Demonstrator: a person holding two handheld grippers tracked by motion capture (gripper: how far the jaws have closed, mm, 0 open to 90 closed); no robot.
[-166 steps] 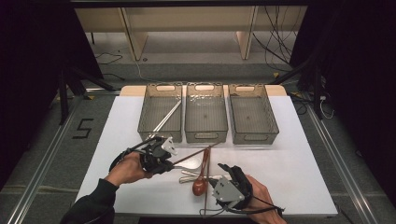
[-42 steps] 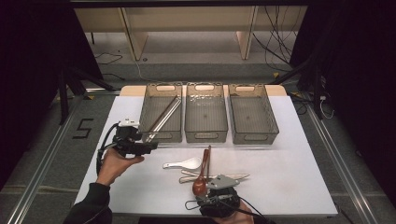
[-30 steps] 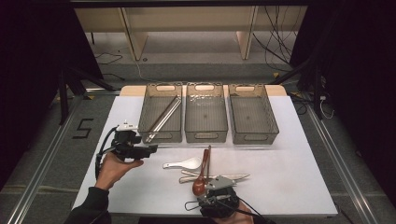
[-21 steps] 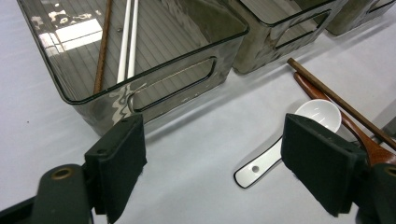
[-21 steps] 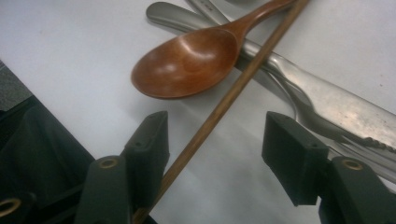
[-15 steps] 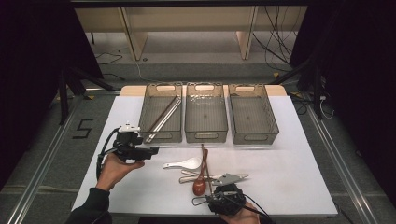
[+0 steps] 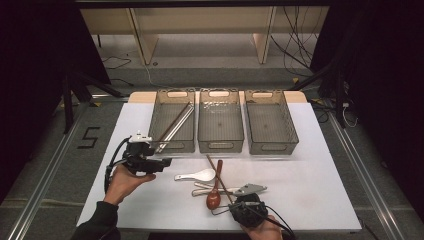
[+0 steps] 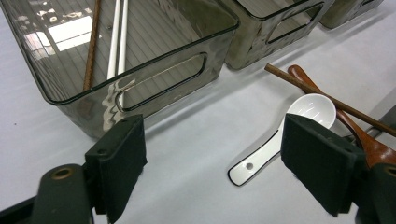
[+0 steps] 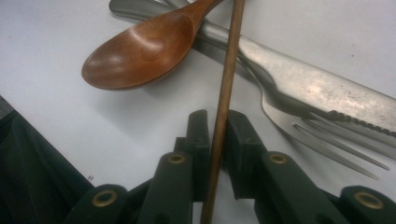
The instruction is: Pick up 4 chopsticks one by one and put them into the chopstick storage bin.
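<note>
left bin (image 7: 173, 122) holds chopsticks; right gripper (image 9: 215, 125) just closed on a brown chopstick (image 9: 227, 79); left gripper (image 8: 212, 163) gapes empty.

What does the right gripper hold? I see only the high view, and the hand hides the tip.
Observer: A brown chopstick. The right gripper has just been closing its jaws, and the pads press on it.
Operator: Does the chopstick lie free?
Observer: No, it crosses over a knife, between a wooden spoon and a fork.
Operator: And the left gripper?
Observer: The left gripper is open with nothing between its jaws. A white spoon lies ahead of it.
</note>
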